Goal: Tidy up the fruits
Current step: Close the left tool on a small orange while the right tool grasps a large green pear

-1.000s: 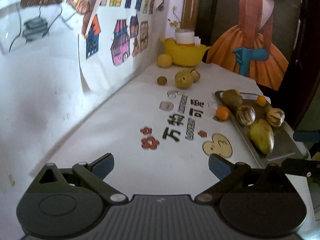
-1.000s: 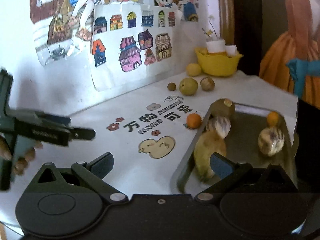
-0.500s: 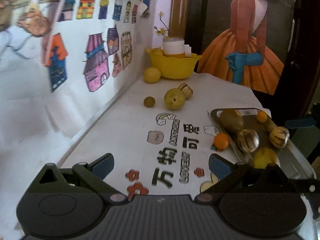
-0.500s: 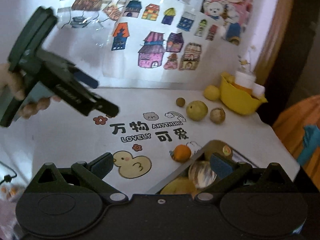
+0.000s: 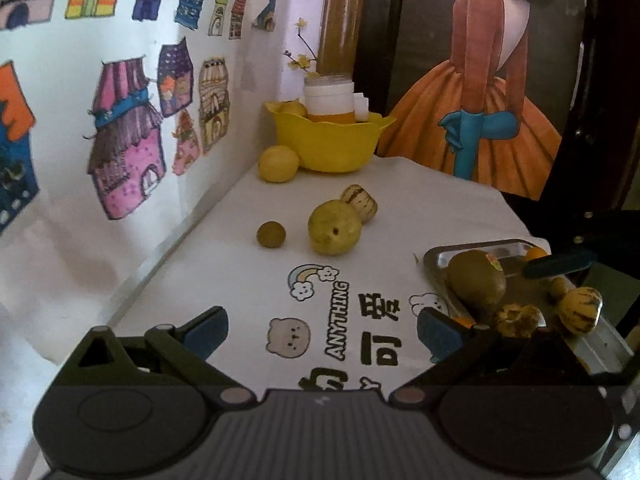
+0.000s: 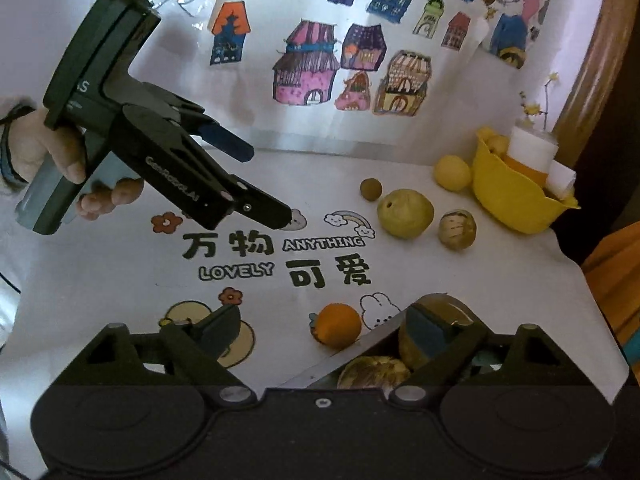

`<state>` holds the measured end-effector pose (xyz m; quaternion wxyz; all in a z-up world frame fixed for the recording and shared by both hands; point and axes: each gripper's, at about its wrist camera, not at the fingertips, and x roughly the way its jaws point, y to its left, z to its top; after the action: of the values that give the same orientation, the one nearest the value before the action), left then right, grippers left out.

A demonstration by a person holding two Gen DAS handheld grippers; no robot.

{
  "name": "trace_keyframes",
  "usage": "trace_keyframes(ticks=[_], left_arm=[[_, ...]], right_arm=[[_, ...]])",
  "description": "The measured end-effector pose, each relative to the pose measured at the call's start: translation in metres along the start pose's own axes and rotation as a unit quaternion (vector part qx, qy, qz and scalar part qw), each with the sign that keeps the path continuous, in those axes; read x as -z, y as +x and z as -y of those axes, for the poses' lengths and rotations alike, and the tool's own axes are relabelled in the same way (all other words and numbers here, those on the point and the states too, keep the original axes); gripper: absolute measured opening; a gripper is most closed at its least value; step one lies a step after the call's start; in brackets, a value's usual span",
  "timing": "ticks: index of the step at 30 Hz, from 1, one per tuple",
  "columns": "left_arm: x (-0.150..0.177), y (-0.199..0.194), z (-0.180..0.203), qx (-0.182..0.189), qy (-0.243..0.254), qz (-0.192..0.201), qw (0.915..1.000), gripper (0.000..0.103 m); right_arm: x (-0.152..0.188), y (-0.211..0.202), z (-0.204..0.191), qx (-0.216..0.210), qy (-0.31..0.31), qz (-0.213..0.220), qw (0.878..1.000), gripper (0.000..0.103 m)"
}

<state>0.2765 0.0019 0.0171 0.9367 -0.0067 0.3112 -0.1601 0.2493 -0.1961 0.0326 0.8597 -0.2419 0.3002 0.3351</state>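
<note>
Left tongs [image 5: 322, 330] nearer four loose fruits, one tray [image 5: 476, 249]

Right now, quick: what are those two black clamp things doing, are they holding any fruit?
Left gripper: open, holding nothing, above the white printed tablecloth.
Right gripper: open, holding nothing, by the small orange fruit.

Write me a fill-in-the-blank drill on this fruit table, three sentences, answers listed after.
1. The small orange fruit lies on the tablecloth, just outside the metal ____.
2. The white jar stands inside the ____ bowl.
3. The left gripper hovers above the tablecloth with its jaws ____.

Missing words: tray; yellow; open
</note>
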Motion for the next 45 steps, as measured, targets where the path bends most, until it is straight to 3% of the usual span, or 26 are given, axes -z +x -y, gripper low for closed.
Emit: trace_keyframes(ticks=[6, 14, 23, 35, 45], left_arm=[[0.009, 0.006, -0.003, 0.027, 0.01, 0.0, 0.9996, 0.102], [0.019, 0.012, 0.019, 0.078, 0.061, -0.002, 0.9951, 0.102], [0.024, 0.027, 0.04, 0.099, 0.093, -0.008, 0.9907, 0.102], [0.022, 0.045, 0.049, 0.128, 0.103, -0.016, 0.9863, 0.086], [0.019, 0.058, 0.054, 0.151, 0.088, -0.031, 0.984, 0.061]], right_arm=[[-0.004, 0.003, 0.023, 0.002, -0.017, -0.005, 1.0, 0.089], [-0.009, 0.01, 0.057, 0.01, 0.018, -0.009, 1.0, 0.089], [-0.019, 0.029, 0.079, -0.001, 0.076, -0.013, 0.997, 0.089], [-0.032, 0.063, 0.103, -0.018, 0.147, -0.033, 0.988, 0.087], [-0.044, 0.112, 0.124, -0.046, 0.223, -0.074, 0.971, 0.084]])
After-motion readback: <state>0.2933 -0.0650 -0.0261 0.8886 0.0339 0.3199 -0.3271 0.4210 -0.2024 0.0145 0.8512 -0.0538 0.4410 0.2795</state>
